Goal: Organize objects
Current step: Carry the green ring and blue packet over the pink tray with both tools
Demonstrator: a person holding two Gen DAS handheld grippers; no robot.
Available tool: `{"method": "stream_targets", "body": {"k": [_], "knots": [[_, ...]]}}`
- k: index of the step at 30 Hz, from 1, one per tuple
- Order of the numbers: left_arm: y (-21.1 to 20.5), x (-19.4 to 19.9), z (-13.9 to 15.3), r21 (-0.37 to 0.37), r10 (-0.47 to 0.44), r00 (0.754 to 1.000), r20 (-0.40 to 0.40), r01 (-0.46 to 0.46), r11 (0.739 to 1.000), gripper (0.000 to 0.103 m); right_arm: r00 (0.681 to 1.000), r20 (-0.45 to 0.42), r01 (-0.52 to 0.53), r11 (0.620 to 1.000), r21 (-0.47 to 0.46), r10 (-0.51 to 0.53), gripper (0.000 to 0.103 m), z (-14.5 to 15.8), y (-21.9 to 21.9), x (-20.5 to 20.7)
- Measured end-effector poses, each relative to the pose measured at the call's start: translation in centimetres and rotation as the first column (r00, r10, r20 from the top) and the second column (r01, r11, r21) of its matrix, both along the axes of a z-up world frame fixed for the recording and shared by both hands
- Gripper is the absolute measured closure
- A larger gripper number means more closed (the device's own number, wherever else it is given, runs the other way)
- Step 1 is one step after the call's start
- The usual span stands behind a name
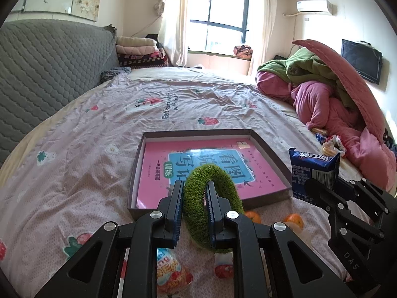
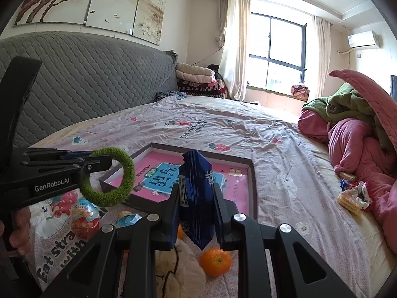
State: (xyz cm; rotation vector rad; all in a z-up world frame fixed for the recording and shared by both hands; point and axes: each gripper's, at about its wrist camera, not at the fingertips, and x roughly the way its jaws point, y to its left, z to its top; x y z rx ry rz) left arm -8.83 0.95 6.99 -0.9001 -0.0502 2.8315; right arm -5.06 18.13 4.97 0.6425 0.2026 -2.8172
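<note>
My left gripper (image 1: 194,186) is shut on a fuzzy green ring (image 1: 218,181), held above the near edge of a shallow brown box (image 1: 198,132) that holds a pink book (image 1: 158,164). The ring also shows in the right wrist view (image 2: 125,168), with the left gripper (image 2: 104,161). My right gripper (image 2: 196,188) is shut on a dark blue snack packet (image 2: 196,198), held upright just before the box (image 2: 253,173). The packet shows at the right of the left wrist view (image 1: 312,171).
On the bedspread near me lie two oranges (image 1: 294,219) (image 2: 215,260), a red snack bag (image 2: 85,221) and a cream plush item (image 2: 181,273). More snacks (image 2: 352,198) lie by the pink and green bedding pile (image 2: 359,134). A grey headboard (image 2: 86,79) stands on the left.
</note>
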Motion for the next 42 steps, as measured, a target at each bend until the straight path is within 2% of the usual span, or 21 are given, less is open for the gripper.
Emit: {"method": "stream_targets", "body": {"k": [10, 30, 42], "knots": [[-0.8, -2.4, 0.1, 0.016, -0.001, 1.000, 0.023, 0.001, 1.000, 0.086, 1.000, 0.006, 0.015, 1.000, 0.000, -0.015, 0.079, 0.1, 0.4, -1.4], [-2.4, -6.8, 0.4, -0.006, 0.022, 1.000, 0.021, -0.022, 1.000, 0.086, 0.999, 0.009, 0.043, 0.999, 0.022, -0.043, 0.079, 0.0, 0.5, -5.4], [-3.4, -9.4, -0.6, -0.010, 0.031, 0.999, 0.041, -0.031, 0.999, 0.086, 0.999, 0.013, 0.050, 0.998, 0.046, -0.051, 0.079, -0.3, 0.1, -8.1]]}}
